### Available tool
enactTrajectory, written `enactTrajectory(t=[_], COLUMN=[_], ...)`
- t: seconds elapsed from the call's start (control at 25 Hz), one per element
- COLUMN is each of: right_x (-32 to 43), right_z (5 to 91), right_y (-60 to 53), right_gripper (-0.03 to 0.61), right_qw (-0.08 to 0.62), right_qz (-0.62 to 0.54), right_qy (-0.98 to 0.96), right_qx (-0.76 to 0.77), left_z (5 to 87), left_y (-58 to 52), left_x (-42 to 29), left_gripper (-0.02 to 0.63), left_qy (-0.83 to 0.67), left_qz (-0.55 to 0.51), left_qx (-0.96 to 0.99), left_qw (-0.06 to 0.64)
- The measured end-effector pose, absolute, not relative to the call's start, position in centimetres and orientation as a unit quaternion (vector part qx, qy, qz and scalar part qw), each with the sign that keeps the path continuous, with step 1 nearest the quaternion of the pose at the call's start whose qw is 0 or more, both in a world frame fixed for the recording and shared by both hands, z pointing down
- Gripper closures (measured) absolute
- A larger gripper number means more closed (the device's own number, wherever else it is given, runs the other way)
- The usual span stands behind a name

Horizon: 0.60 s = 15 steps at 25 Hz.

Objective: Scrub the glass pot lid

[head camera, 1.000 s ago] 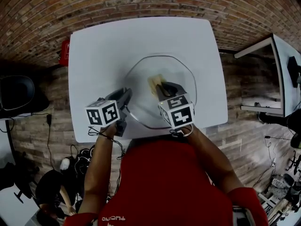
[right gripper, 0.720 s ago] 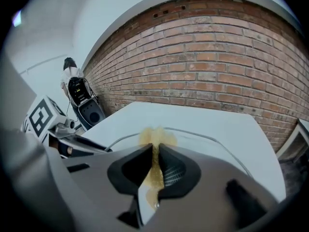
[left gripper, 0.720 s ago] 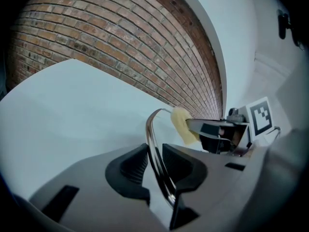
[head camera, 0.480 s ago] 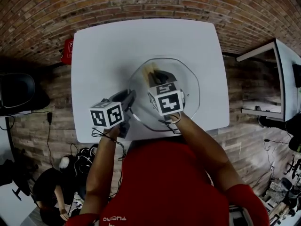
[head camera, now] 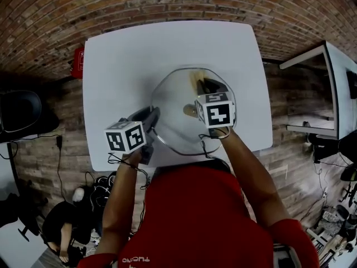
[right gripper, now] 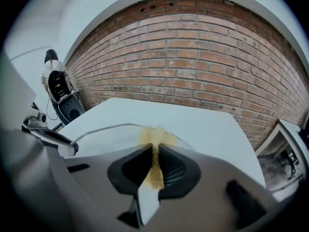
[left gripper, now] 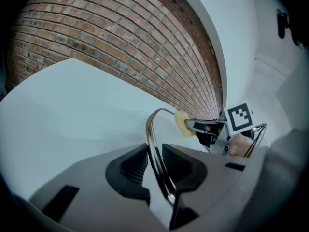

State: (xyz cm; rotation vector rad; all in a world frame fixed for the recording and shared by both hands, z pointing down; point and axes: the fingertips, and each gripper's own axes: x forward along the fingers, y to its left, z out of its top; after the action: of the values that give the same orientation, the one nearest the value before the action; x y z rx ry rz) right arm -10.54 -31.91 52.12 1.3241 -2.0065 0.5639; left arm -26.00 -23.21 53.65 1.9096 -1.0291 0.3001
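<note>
Close to the white table's [head camera: 122, 54] near edge lies the round glass pot lid [head camera: 173, 128], rim clamped in left claw [left gripper: 154, 166]; right claw [right gripper: 153, 164] pinches yellow sponge [right gripper: 154, 137].

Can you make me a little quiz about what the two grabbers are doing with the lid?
1. True or false: the left gripper is clamped on the metal rim of the glass pot lid.
2. What does the right gripper hold between its jaws? A) a yellow sponge B) a fork C) nothing at all
3. Fill in the blank: the table under the lid is ____ in colour.

Key: 1 true; 2 A; 3 white.
</note>
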Motion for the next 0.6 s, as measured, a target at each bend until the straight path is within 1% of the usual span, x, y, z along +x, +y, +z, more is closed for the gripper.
enactTrajectory(t=[0.16, 0.32, 0.44, 0.6], right_x=[-6.8, -6.1, -8.0, -13.8], right_z=[52.2, 51.8, 50.6, 50.1], right_y=[-31.6, -31.0, -29.8, -26.4], right_gripper=[0.525, 0.525, 0.525, 0.525], right_qw=[0.329, 0.325, 0.313, 0.303], right_qz=[0.231, 0.233, 0.239, 0.267], right_qy=[-0.744, -0.74, -0.755, -0.79], right_qx=[0.533, 0.541, 0.525, 0.461], left_z=[53.7, 53.7, 53.6, 53.5], left_y=[-23.1, -23.1, -23.1, -23.0], left_x=[-26.1, -26.1, -26.0, -25.9], left_gripper=[0.512, 0.512, 0.514, 0.514], left_qy=[-0.42, -0.422, -0.423, -0.426], left_qz=[0.12, 0.119, 0.118, 0.114], left_qx=[0.772, 0.77, 0.77, 0.767], left_qw=[0.462, 0.463, 0.463, 0.466])
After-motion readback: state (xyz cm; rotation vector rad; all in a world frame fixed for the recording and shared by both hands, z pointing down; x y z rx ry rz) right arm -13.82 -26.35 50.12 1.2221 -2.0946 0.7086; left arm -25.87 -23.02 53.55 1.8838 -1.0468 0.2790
